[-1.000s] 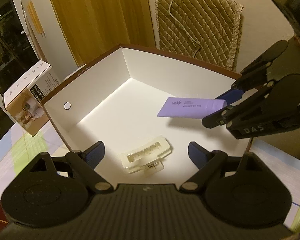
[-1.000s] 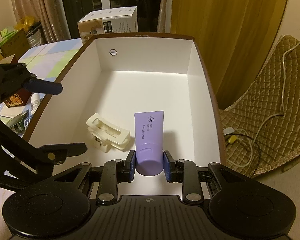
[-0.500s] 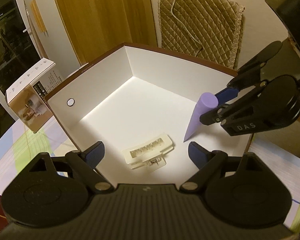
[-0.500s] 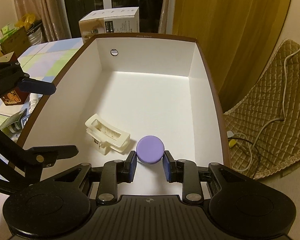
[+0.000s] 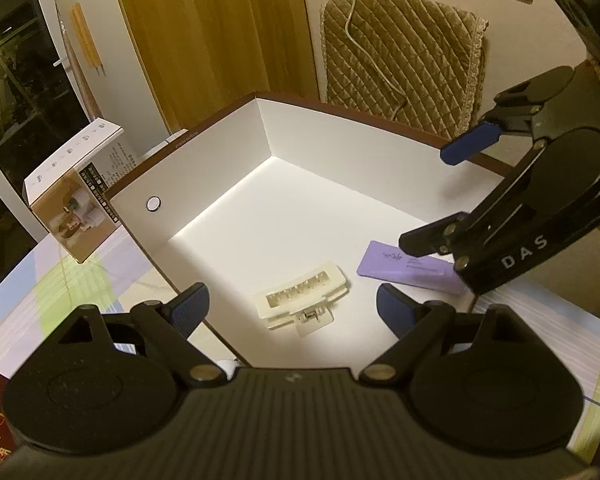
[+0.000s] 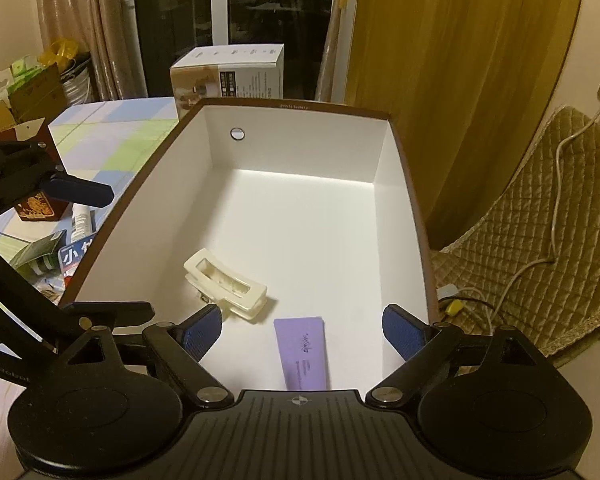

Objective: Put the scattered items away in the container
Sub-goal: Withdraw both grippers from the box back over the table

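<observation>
A white box with a brown rim point(image 5: 364, 114) point(image 6: 412, 184) stands open on the table. A cream hair claw clip point(image 5: 302, 300) point(image 6: 226, 286) and a purple tube point(image 5: 410, 266) point(image 6: 304, 354) lie flat on its floor. My right gripper point(image 6: 302, 330) is open above the tube and holds nothing; it also shows in the left wrist view point(image 5: 444, 196). My left gripper point(image 5: 294, 312) is open and empty over the box's near corner, close above the clip; one of its fingers point(image 6: 80, 192) shows in the right wrist view.
A printed carton point(image 5: 74, 204) point(image 6: 228, 72) stands on the checked tablecloth point(image 5: 52, 280) beyond the box. Small packets point(image 6: 52, 260) and a red box point(image 6: 36, 204) lie left of the box. A quilted chair with a cable point(image 5: 404, 56) stands behind.
My right gripper opened and let go of the purple tube, which dropped from its tilted pose to lie flat on the box floor. Both grippers rose a little.
</observation>
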### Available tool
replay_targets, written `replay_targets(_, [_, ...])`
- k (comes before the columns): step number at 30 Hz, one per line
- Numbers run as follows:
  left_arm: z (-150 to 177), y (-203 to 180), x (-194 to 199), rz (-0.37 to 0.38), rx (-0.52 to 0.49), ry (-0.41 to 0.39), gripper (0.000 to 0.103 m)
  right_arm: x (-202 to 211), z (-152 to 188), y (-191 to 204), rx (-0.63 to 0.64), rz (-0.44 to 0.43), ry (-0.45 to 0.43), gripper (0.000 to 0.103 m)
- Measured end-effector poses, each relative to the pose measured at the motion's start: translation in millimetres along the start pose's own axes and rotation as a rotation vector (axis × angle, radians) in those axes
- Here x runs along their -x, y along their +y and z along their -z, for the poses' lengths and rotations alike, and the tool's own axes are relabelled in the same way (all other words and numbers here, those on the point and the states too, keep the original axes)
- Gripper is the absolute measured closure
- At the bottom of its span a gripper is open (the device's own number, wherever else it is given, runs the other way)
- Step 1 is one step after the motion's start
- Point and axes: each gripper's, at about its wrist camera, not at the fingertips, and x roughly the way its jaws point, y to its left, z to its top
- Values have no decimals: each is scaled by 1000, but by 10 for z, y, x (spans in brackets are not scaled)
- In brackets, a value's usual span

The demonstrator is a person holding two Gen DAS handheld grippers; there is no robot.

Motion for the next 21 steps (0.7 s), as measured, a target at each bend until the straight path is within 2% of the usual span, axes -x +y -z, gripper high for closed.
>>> replay_targets(12, [146, -17, 438, -25, 22, -15, 14, 361, 66, 207, 10, 0, -22, 10])
replay_targets(21, [500, 32, 1000, -81, 67, -18, 13, 810, 185, 615, 12, -46, -70, 10])
